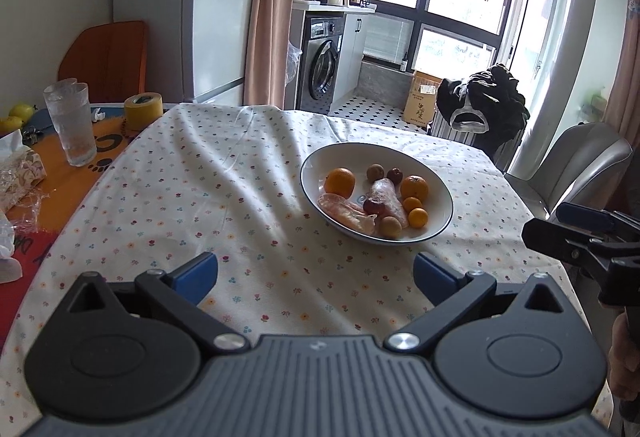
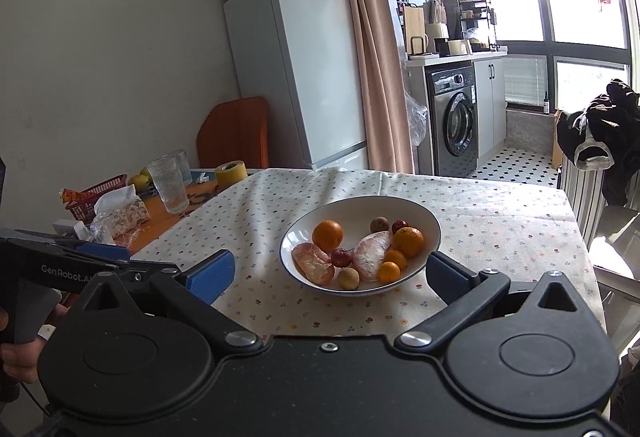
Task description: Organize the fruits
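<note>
Both claws, left (image 1: 316,277) and right (image 2: 330,277), hover spread wide and empty before the bowl (image 2: 434,233).

A floral tablecloth (image 1: 192,197) covers the table. At its left edge stand two stacked glasses (image 1: 72,121) and a yellow tape roll (image 1: 143,110). Behind are a fridge (image 2: 304,69) and a washing machine (image 2: 454,117).

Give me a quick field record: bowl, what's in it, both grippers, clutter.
bowl: white bowl on the floral tablecloth
contents: two oranges, two kumquats, peeled pomelo pieces, small round fruits
left gripper: open, empty, short of the bowl
right gripper: open, empty, at the bowl's near rim
clutter: glasses, yellow tape roll at far left
</note>
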The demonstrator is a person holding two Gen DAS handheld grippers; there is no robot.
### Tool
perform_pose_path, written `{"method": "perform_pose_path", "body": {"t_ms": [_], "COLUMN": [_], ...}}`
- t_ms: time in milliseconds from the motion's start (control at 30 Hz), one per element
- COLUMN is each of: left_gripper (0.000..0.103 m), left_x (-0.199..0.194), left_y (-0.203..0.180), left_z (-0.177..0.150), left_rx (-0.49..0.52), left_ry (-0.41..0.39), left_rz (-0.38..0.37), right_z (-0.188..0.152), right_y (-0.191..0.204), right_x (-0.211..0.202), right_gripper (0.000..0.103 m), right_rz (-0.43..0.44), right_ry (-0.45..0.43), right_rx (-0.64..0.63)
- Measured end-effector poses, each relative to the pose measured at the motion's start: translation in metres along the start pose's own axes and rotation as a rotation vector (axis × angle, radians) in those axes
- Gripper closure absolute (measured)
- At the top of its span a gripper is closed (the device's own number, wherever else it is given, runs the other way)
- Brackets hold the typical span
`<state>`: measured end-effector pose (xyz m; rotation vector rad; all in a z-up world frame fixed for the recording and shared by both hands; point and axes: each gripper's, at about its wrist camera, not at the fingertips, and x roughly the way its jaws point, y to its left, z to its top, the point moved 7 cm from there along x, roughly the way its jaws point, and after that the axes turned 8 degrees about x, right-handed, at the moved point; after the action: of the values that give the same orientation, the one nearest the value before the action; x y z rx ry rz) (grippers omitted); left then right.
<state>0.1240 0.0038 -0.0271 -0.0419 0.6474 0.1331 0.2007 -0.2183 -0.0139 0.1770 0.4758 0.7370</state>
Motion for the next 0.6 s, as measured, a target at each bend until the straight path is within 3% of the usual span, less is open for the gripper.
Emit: {"method": "perform_pose_path", "body": {"t_ms": [600], "left_gripper": [0.0], "left_x": [-0.038], "left_y": [-0.004], "left_z": [0.0], "left_rx": [0.001], "left_ry": [-0.017], "left_rz": [0.004], "right_z": [-0.007], "right_y": [0.003], "right_x": [-0.027], "right_gripper": [0.0], "right_rz": [-0.038], "right_ry": [0.055], "right_rx": [0.018]}}
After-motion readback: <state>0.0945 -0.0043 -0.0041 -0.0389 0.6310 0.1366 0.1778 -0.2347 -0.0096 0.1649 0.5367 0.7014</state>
